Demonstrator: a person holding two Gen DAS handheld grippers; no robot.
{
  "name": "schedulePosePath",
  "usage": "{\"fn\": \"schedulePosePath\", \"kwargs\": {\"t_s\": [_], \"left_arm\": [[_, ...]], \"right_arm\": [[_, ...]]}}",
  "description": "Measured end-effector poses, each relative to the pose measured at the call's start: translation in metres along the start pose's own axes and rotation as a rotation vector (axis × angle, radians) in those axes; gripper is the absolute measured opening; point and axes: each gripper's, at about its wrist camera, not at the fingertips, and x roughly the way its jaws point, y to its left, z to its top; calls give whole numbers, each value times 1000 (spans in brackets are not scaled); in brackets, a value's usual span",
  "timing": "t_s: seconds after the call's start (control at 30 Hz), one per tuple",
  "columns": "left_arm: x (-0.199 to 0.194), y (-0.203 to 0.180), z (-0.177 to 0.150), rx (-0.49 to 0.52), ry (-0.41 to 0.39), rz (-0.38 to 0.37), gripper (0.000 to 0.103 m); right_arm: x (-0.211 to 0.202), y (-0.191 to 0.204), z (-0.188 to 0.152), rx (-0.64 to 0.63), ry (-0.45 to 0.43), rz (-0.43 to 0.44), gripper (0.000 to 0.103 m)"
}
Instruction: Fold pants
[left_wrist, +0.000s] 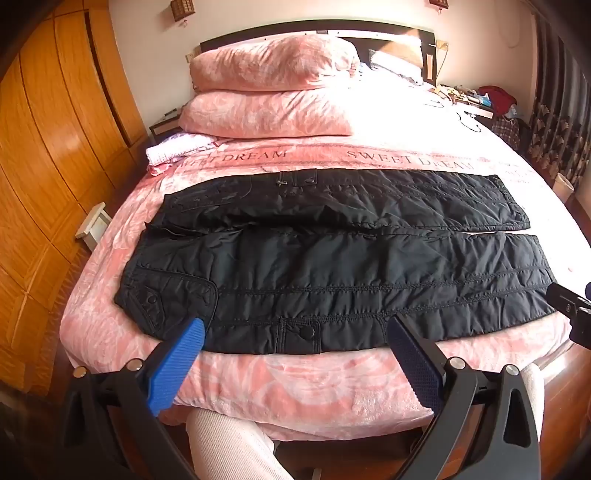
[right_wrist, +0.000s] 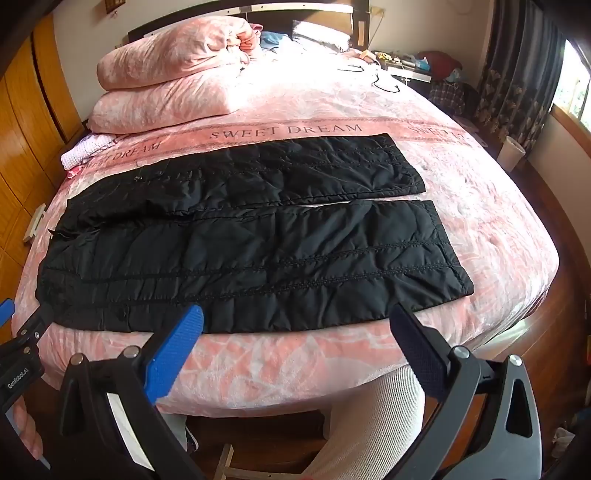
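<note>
Pants (left_wrist: 332, 266), black and quilted, lie spread flat across the pink bed (left_wrist: 295, 387), waistband at the left, both legs running right, side by side. Left gripper (left_wrist: 295, 332) hangs over the near waist edge, jaws spread, empty; right gripper (right_wrist: 295, 321) likewise near the cuffs.

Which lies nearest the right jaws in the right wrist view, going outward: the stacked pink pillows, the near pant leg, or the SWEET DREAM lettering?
1. Near pant leg, just ahead of the right gripper.
2. SWEET DREAM lettering, mid-bed beyond the pants.
3. Stacked pink pillows, far left by the headboard.
</note>
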Motion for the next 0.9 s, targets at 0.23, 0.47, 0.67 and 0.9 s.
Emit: {"fn": "schedulePosePath", "kwargs": {"t_s": [0.23,0.47,0.67,0.9], "left_arm": [[0,0,0,1,-2,2,100],[2,5,0,-2,7,1,100],[3,4,-1,-2,7,4,100],[5,3,-1,-1,8,5,100]], "right_arm": [[1,0,1,1,3,1,101],[4,0,0,3,8,0,101],[4,0,0,6,8,2,101],[5,-2,-1,6,10,5,101]]}}
